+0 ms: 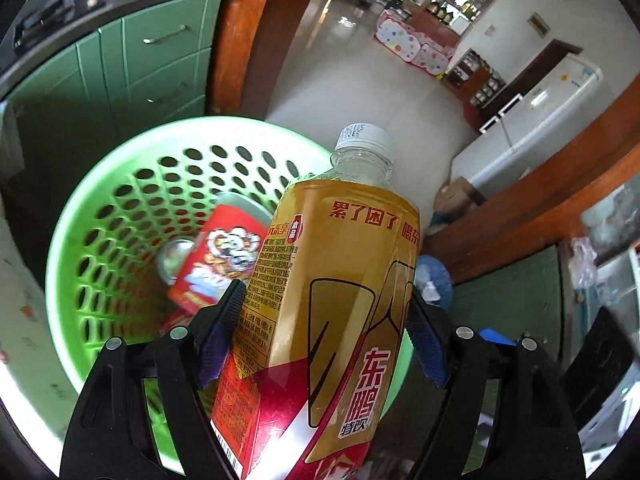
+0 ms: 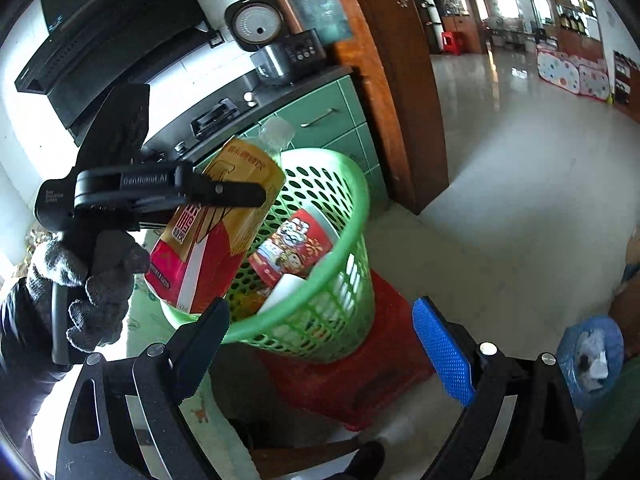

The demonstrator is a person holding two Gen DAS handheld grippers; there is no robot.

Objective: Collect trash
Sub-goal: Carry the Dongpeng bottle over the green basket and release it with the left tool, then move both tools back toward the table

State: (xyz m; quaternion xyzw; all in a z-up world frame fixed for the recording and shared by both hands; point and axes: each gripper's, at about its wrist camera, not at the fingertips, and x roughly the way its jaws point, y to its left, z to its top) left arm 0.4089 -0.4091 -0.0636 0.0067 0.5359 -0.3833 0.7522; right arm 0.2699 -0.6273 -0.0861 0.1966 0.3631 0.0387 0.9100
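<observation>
My left wrist view looks steeply down, close over the green basket point(image 1: 72, 240). My right wrist view sits farther back, angled down. Both share the basket point(image 2: 340, 280), held bottle point(image 1: 332, 300) and green cabinets point(image 1: 160, 60).

Bottle point(image 1: 320, 300): amber-yellow label with red lettering, red and white base band, white cap, clear neck
Basket point(image 1: 72, 240): bright green, perforated with rows of oval holes
Can point(image 1: 216, 268) inside basket: red, cartoon print
Stool point(image 2: 360, 384): red
Tongs pads point(image 2: 442, 356): blue, dotted texture
Glove point(image 2: 100, 300): dark grey knit
</observation>
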